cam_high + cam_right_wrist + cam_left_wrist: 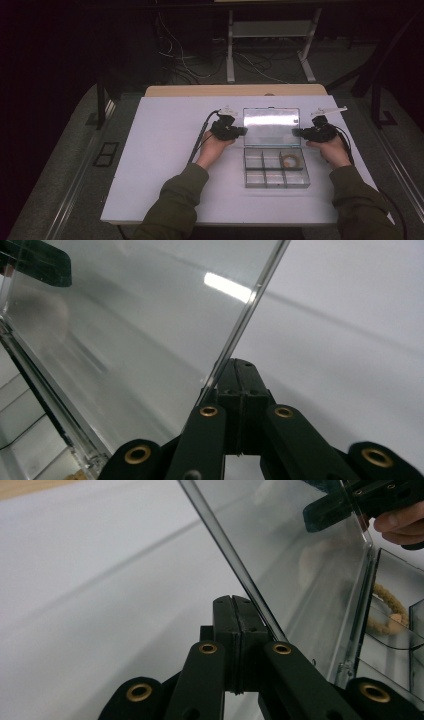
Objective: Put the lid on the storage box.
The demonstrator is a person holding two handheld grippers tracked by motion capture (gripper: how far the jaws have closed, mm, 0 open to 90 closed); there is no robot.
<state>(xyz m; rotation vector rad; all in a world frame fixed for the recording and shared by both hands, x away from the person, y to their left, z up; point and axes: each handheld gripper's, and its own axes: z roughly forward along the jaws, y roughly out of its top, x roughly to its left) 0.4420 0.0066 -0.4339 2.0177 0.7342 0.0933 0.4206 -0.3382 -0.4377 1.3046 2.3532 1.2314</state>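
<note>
A clear compartment box (276,172) sits at the centre of the white worktop (160,165) in the high view, its transparent lid (271,127) raised. The left hand-held gripper (242,131) presses its clenched jaws against the lid's left edge, and the right hand-held gripper (298,132), equally clenched, meets the right edge. A tan ring (290,160) lies in 1 right-hand compartment.

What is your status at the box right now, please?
Left gripper and right gripper shut, fingers against the raised clear lid edges. Compartment box open, coil inside. Nothing in the way.
</note>
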